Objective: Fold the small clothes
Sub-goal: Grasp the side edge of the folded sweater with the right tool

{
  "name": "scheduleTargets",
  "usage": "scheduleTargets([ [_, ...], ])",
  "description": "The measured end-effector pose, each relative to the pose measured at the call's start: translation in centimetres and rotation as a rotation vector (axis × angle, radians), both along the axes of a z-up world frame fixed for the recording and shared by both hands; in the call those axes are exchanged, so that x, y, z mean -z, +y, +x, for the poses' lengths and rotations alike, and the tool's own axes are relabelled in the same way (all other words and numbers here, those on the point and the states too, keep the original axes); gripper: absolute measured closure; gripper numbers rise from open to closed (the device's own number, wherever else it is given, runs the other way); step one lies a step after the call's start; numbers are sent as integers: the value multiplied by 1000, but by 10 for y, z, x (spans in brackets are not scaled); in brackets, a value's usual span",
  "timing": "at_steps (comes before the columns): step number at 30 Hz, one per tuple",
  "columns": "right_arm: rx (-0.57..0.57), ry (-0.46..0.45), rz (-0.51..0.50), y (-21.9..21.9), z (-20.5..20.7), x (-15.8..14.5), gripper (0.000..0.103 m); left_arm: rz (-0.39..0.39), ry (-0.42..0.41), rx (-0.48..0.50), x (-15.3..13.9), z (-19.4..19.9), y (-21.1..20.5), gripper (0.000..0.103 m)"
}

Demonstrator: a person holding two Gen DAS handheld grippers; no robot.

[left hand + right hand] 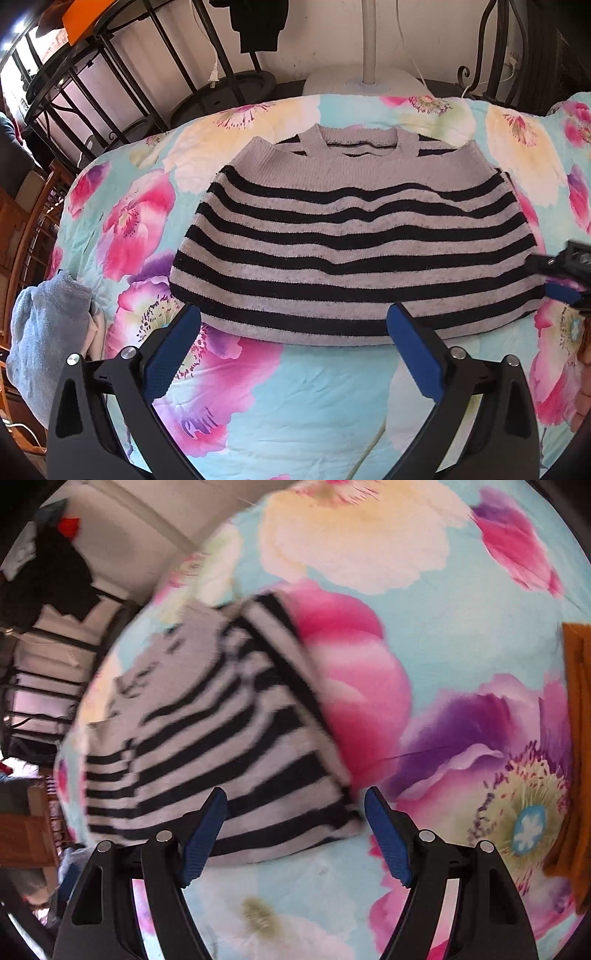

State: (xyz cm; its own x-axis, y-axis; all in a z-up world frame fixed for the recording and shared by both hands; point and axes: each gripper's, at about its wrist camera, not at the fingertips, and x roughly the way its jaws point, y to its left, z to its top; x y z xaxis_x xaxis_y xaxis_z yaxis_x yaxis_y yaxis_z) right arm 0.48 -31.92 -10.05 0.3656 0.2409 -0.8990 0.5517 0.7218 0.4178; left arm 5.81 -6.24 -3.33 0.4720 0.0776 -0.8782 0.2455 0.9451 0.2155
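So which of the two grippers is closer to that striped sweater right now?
Right. The right gripper sits open at the striped sweater, at its side edge near the bottom corner. The left gripper hovers open just in front of the hem, a little back from it.

Right wrist view: my striped sweater [221,746] is motion-blurred, its stripes smeared. An orange cloth [576,757] is cut by the right edge. Left wrist view: my right claw [569,280] is cropped at the frame edge, opening indeterminable there.
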Motion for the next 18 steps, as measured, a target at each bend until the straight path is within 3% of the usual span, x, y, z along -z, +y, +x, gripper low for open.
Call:
scheduleTargets([
  [3,-61,-18,-57,9,6,-8,24,25,26,-44,7,9,8,5],
  [6,-39,25,-132,0,6,0,24,7,118,-115,23,21,24,5],
  [11,69,39,-20,-25,-4,11,24,-37,286,-157,51,22,34,5],
  [13,72,24,-17,-23,-4,7,24,-11,290,-144,54,18,29,5],
  [18,-82,-94,-79,12,11,-23,25,11,186,-89,33,12,16,5],
])
